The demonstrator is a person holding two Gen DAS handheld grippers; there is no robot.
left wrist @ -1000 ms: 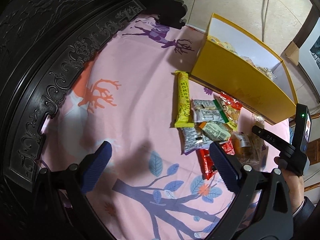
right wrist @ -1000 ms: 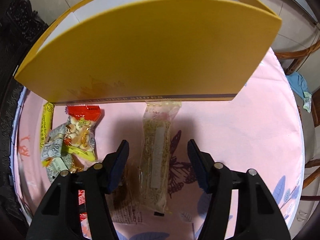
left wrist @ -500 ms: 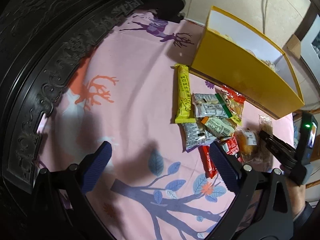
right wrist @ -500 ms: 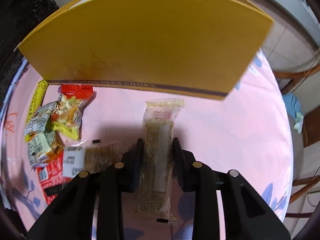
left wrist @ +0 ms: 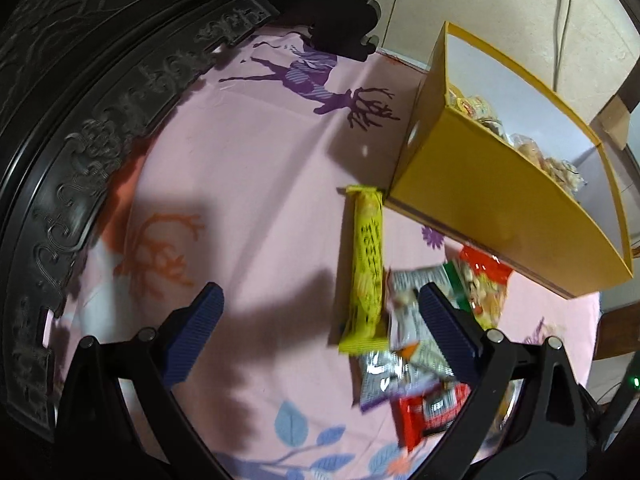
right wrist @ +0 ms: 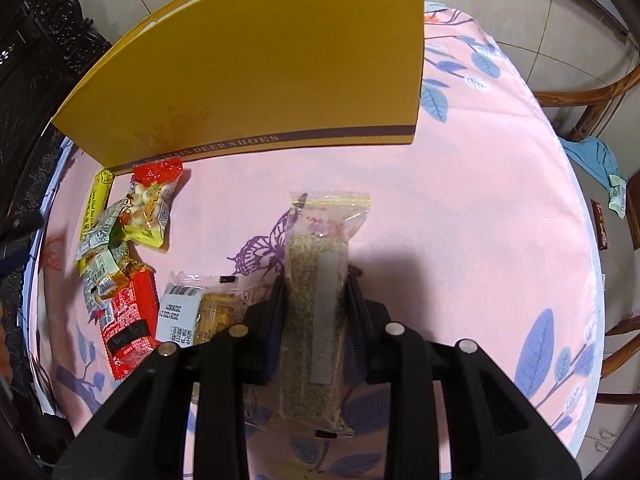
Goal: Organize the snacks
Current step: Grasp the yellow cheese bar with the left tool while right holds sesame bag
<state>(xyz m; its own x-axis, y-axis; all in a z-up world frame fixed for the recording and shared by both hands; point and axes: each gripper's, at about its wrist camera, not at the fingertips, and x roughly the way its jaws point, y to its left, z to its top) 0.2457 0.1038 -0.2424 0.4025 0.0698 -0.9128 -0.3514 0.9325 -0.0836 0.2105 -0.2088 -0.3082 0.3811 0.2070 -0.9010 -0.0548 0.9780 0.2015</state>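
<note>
Right tool (right wrist: 314,280) clamped on clear packet of sesame bar (right wrist: 316,296), both pads pressed against packet's long sides; packet lies on pink cloth-covered surface (right wrist: 460,208), in front of yellow box (right wrist: 260,72), apart from it. Left tool (left wrist: 320,312) wide open, nothing between pads, above surface. Yellow snack bar (left wrist: 366,268) lies between its pads in view, top end touching box corner. Pile of small snack packets (left wrist: 424,344) just beside right pad. More snacks visible inside box.

Clear sesame bar pkt (right wrist: 316,300) clamped lengthwise.
</note>
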